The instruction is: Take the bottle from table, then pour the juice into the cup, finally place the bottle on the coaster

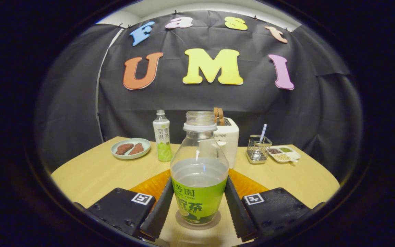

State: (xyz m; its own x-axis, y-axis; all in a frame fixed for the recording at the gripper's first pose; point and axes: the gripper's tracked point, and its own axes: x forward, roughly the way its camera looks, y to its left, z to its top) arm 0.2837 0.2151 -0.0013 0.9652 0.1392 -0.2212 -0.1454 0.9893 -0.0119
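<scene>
Already the fingers (199, 206) flanked the uncapped bottle (199, 178) on its coaster (197, 224); a careless withdrawal could tip it.

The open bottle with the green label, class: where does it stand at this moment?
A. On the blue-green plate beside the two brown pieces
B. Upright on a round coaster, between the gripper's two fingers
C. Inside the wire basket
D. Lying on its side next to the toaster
B: the open bottle stands upright on the round coaster, flanked closely by the fingers of the gripper.
</scene>
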